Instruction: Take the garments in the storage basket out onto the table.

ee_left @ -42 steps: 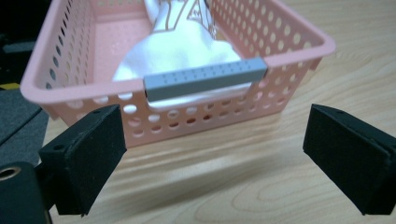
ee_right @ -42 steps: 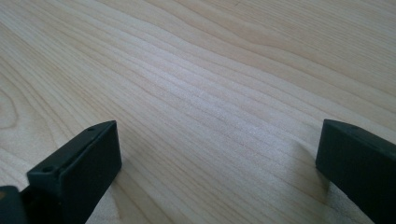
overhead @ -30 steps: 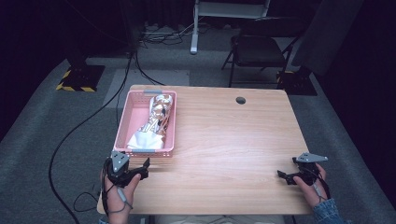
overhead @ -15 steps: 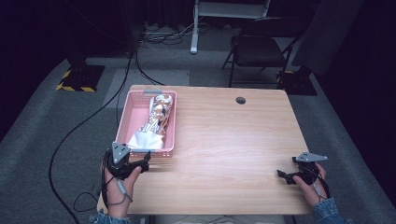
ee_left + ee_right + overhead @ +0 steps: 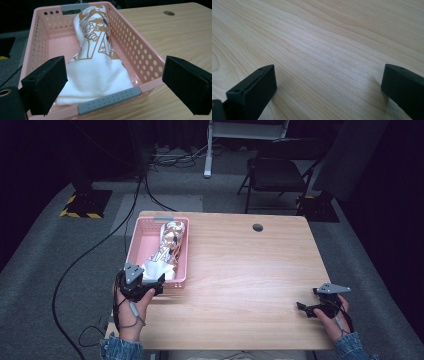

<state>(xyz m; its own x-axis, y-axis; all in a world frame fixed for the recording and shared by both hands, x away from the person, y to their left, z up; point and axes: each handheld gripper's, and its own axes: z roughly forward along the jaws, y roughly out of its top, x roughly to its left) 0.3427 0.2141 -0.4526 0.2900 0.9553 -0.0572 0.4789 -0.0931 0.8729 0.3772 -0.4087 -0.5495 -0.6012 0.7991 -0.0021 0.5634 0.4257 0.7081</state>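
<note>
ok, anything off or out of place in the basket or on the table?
Nothing stands out. The white printed cloth lies bunched lengthwise inside the pink basket, which sits flat on the table. The left gripper is open at the near rim; the right gripper is open over bare wood.

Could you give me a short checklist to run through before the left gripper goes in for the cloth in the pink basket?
1. Left gripper open: ok, its jaws stand wide apart.
2. Left gripper lined up with the cloth: ok, the near end of the white cloth lies between the jaws in the left gripper view.
3. Cloth free to lift: ok, nothing lies on it in the pink basket.
4. Near rim in the way: not ok, the grey handle sits between gripper and cloth, so come in over it.
5. Right gripper out of the way: ok, it is open over bare table, far from the basket.
</note>
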